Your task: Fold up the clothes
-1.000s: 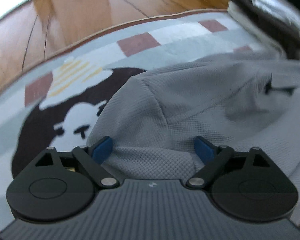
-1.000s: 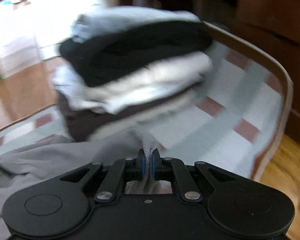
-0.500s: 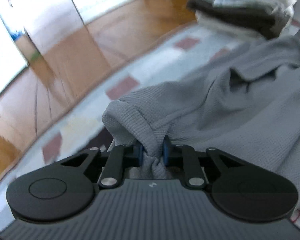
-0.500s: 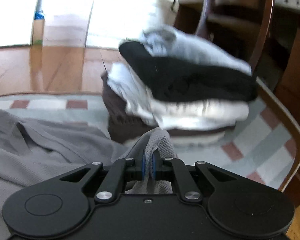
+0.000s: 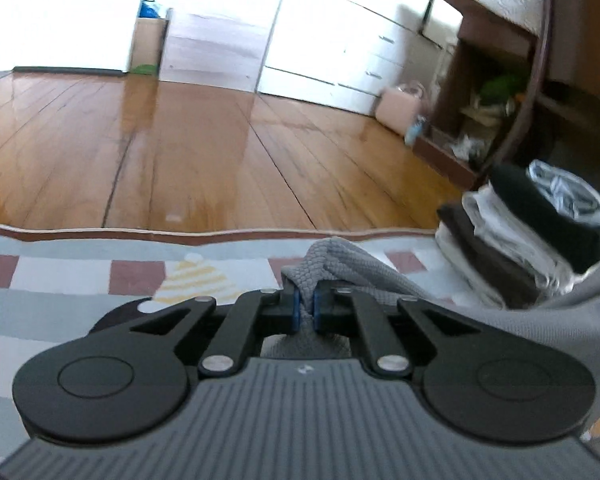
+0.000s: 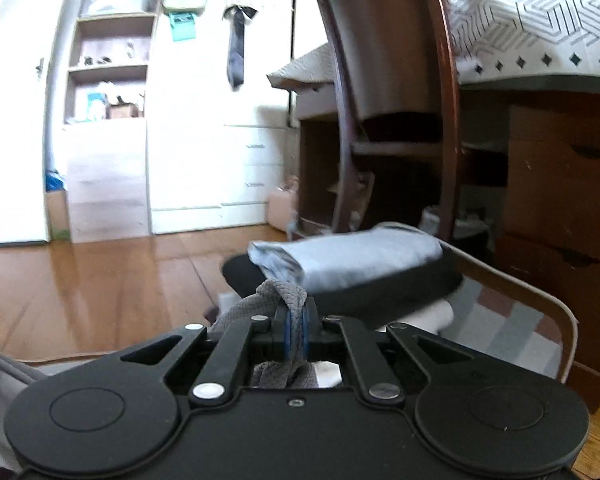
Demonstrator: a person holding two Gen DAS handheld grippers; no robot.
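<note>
Left gripper [image 5: 305, 310] clamped tight on grey knit garment [image 5: 340, 264], right gripper [image 6: 295, 334] likewise pinching its bunched fabric

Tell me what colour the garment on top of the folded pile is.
Light blue garment, clearest in the right wrist view.

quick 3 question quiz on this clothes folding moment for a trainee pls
1. True or false: the left gripper is shut on the grey waffle-knit garment.
2. What does the right gripper hold? A) a black sock B) the same grey garment C) nothing
3. Fill in: the stack of folded clothes sits on the checked ____.

Key: 1 true; 2 B, a bunch of grey knit is pinched between its blue pads; 3 rug.
</note>
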